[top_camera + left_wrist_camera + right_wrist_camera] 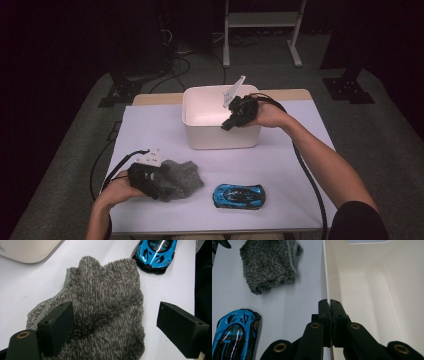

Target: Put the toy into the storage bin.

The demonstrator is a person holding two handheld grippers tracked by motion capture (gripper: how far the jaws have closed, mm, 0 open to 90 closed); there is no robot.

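The left gripper rests at about 8 o'clock on the table, its jaws spread wide over a grey fuzzy cloth. In the left gripper view one jaw lies on the cloth's left part while the other stands clear of it over bare table at the right; nothing is pinched.

The right gripper sits at about 1 o'clock, over the near right rim of the white bin. Its jaws are pressed together, and the right gripper view shows the pads meeting right at the bin's wall edge with no thing between them.

A blue toy car lies at about 5 o'clock from the cloth, near it but apart, well in front of the bin. In the right gripper view the car is at lower left and the cloth at upper left, both outside the bin.
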